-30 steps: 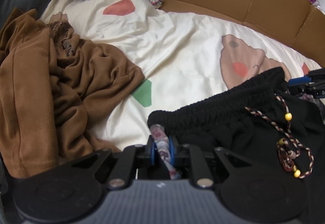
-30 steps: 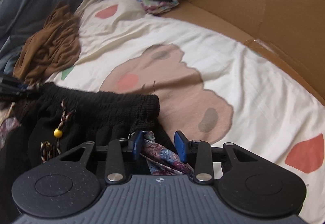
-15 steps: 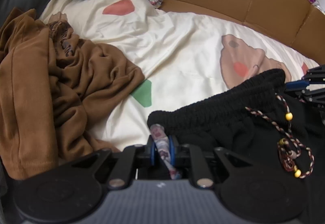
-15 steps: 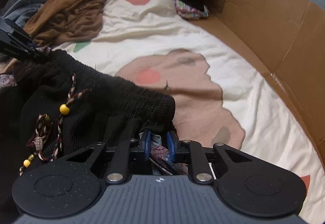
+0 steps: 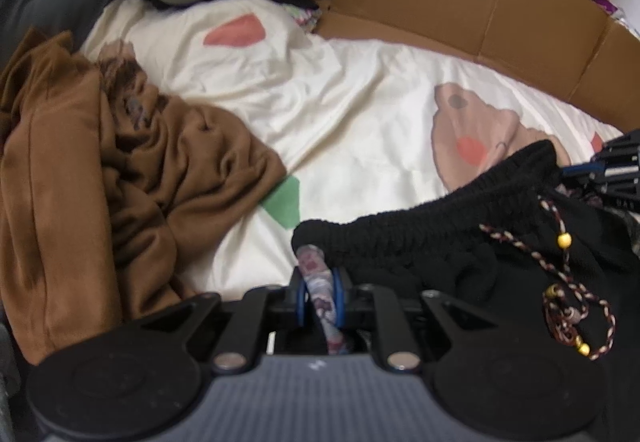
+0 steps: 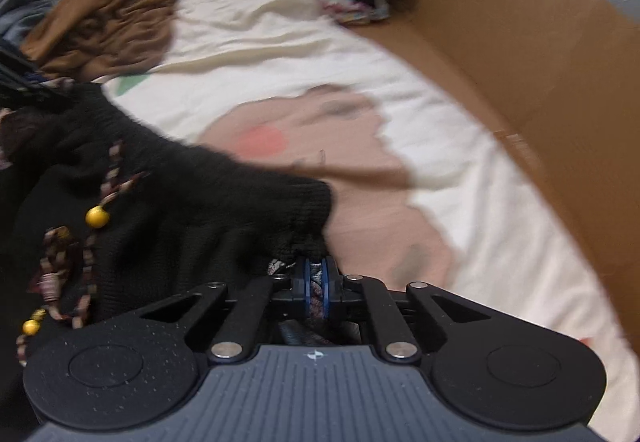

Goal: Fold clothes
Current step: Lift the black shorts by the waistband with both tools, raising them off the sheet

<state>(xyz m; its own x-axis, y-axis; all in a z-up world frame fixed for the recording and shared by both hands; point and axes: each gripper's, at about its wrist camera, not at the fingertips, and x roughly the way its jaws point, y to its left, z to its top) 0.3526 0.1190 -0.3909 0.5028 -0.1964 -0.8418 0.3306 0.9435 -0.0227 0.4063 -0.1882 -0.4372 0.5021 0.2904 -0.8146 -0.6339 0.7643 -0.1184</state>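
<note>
Both my left gripper (image 5: 319, 296) and right gripper (image 6: 314, 284) are clamped tight on the black shorts' (image 5: 460, 242) patterned lining, bottom center of each frame, over the bed (image 5: 340, 113).

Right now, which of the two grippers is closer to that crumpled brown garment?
Left. The left gripper sits just beside the brown garment; the right gripper grips the black waistband's far end, further off.

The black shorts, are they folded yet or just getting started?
Just starting. Nothing looks folded yet. Both claws now pinch the black shorts at the waistband corners: left claw and right claw are each shut on patterned fabric there. Folding them is still left, and the brown garment lies crumpled on the sheet.
</note>
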